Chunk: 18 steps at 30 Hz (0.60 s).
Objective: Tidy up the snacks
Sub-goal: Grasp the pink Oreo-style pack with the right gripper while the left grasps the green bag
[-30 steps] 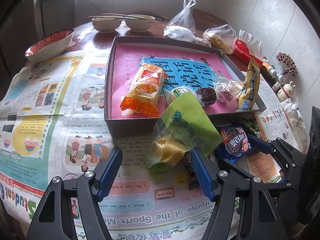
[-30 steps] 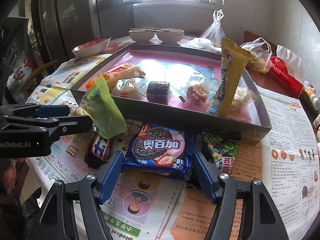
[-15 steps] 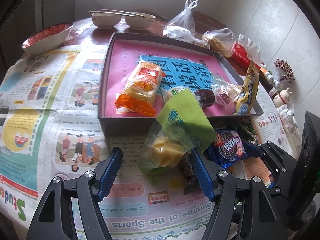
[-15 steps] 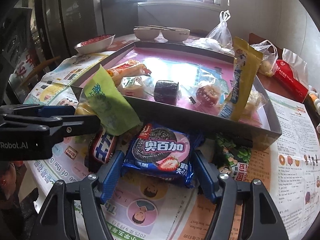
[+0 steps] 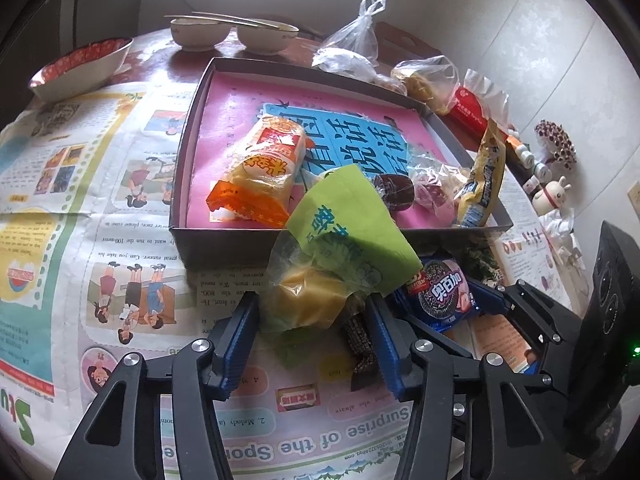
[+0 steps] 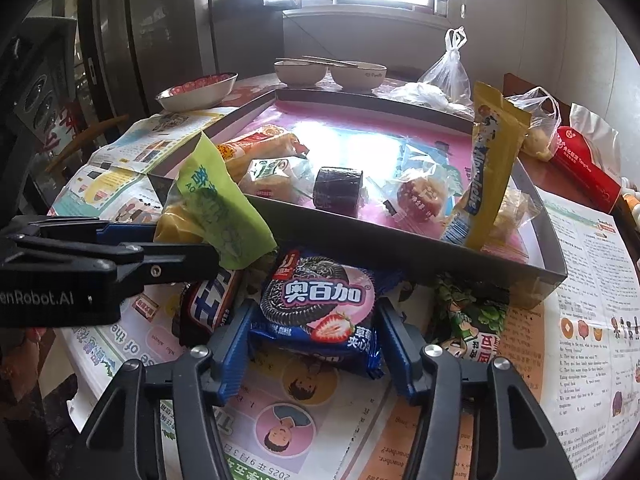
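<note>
**Both tongs closing on snacks at the tray's near wall**

Both pairs of tongs have just been closing since the earlier frames, each with a packet between its jaws. My left tongs [image 5: 314, 334] have narrowed around the clear bag of yellow cake with a green label [image 5: 320, 280]; the blue pads appear to meet the bag's sides, so I judge it gripped, lightly. My right tongs [image 6: 314, 344] bracket the blue strawberry sandwich-cookie pack [image 6: 318, 312]; the pads sit at its edges, and I judge the pack held, though the contact on the left pad is close to call.

Location of goods: both packets lie on the newspaper just outside the near wall of the grey cardboard tray [image 5: 224, 246]. Inside the tray are an orange-wrapped cake [image 5: 260, 172], a dark round snack [image 6: 338, 190] and a yellow stick pack [image 6: 486, 168] leaning on the right wall. A dark bar wrapper [image 6: 210, 306] and a green cartoon packet [image 6: 470, 320] remain outside.

Step in hand: securing two snacks for transfer. The next move calls for lifting each clear of the wall, then setting it on a bare pink patch of the tray floor.

Surface and room: a table covered in newspaper [image 5: 100, 216], bowls at the far side, plastic bags nearby, bright window behind.
</note>
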Motion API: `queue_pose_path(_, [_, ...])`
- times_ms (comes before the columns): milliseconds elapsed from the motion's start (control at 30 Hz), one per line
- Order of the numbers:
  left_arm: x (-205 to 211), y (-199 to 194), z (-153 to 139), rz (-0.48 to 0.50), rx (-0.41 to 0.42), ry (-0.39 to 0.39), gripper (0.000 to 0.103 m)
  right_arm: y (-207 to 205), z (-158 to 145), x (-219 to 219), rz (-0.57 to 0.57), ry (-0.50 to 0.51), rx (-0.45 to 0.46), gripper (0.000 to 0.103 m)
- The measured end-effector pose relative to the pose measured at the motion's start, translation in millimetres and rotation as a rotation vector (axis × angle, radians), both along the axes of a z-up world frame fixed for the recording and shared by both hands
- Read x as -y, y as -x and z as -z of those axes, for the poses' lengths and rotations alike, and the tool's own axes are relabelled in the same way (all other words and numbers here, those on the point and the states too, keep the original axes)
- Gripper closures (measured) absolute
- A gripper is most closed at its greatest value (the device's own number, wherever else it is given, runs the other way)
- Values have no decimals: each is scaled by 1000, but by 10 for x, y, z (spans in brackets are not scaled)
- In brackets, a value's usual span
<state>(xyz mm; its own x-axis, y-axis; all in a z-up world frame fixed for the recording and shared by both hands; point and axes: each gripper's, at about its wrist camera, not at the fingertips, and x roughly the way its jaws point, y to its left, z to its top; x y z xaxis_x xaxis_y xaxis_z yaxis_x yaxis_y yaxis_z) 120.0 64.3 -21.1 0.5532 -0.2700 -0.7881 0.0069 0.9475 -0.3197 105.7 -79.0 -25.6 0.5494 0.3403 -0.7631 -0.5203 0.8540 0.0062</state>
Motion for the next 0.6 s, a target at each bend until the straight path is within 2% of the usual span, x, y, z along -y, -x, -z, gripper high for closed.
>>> queue_pose_path(100, [-32,-3,3,-6,-1,12,51,-11,-11,42,9,-14,-11,49])
queue_pose_path(367, [-89,28,-38,-25,4,30,55,3,-49,103,7,-41,-24,49])
queue_pose_path(600, [-140,103,-181,-35,39,38,62,77,-196,147,4,-70,5,49])
